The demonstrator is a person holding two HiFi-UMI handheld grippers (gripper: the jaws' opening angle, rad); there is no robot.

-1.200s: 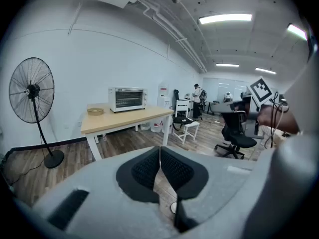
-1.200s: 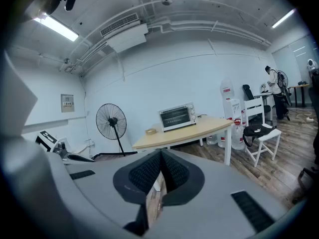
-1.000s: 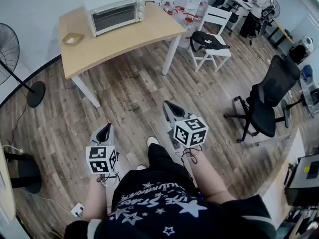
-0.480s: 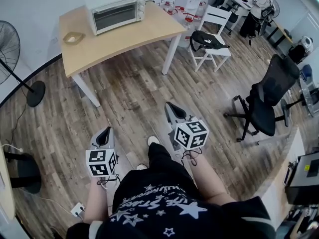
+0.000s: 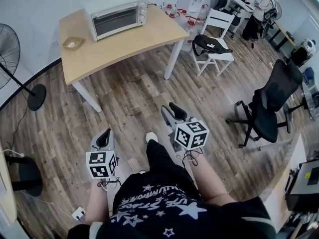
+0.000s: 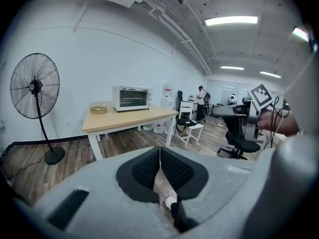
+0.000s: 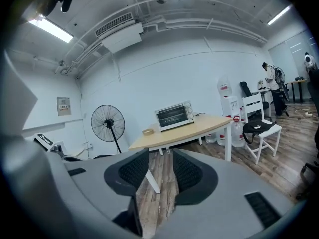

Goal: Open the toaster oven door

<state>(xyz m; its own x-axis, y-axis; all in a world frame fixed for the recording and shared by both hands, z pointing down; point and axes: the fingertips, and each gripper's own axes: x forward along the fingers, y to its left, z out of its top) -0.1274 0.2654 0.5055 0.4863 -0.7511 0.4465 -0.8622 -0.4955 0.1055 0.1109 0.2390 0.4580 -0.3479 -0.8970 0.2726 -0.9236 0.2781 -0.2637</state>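
The white toaster oven (image 5: 115, 14) stands at the far end of the wooden table (image 5: 124, 41), its glass door closed; it also shows far off in the left gripper view (image 6: 131, 98) and the right gripper view (image 7: 174, 116). Both grippers are held low over the wood floor, well short of the table. My left gripper (image 5: 104, 133) has its pads (image 6: 144, 168) pressed together with nothing between them. My right gripper (image 5: 172, 109) is opening: a gap shows between its pads (image 7: 133, 171) and only floor is seen through it.
A small tan dish (image 5: 73, 43) sits on the table's left part. A standing fan (image 5: 10, 49) is at the left. A white chair with a black bag (image 5: 213, 40) and a black office chair (image 5: 271, 101) stand to the right. Bottles (image 5: 182, 11) cluster behind the table.
The right gripper's jaws have parted from shut to a visible gap. Both grippers have drifted slightly and the table sits a little lower in the head view.
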